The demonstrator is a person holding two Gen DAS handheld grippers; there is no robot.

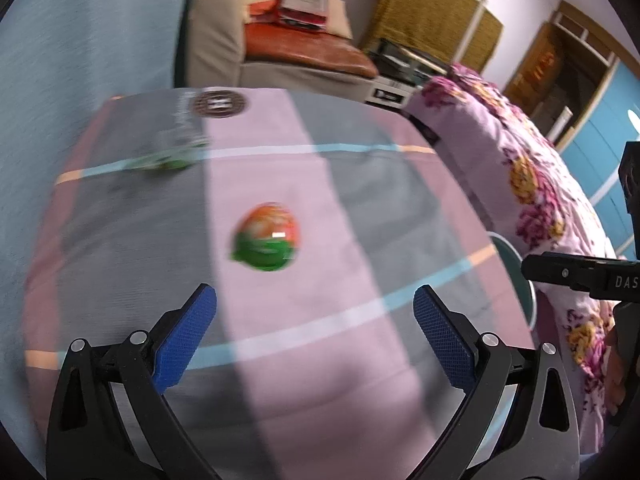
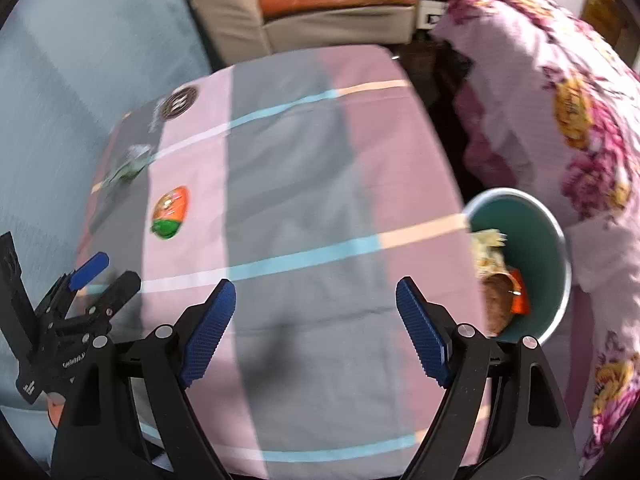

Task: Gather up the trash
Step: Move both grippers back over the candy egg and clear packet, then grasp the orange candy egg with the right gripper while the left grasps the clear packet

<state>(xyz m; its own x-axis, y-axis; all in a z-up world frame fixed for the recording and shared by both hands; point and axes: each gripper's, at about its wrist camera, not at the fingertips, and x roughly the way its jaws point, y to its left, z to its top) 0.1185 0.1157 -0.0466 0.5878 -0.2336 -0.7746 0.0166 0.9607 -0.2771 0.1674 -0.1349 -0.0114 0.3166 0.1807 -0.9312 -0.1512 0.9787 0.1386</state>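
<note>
Left gripper point(image 1: 315, 330) jaws wide and empty, right gripper point(image 2: 315, 326) also wide and empty, orange-green wrapper point(image 1: 266, 237) on striped cloth point(image 1: 360, 208), far from bin point(image 2: 558, 256) at right, lettering "DAS" on right gripper.

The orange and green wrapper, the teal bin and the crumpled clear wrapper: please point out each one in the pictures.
orange and green wrapper point(image 1: 266, 238), left wrist view, on the middle of the packet.
teal bin point(image 2: 532, 240), right wrist view, on its bare inner wall.
crumpled clear wrapper point(image 1: 170, 152), left wrist view, on its blurred middle.
</note>
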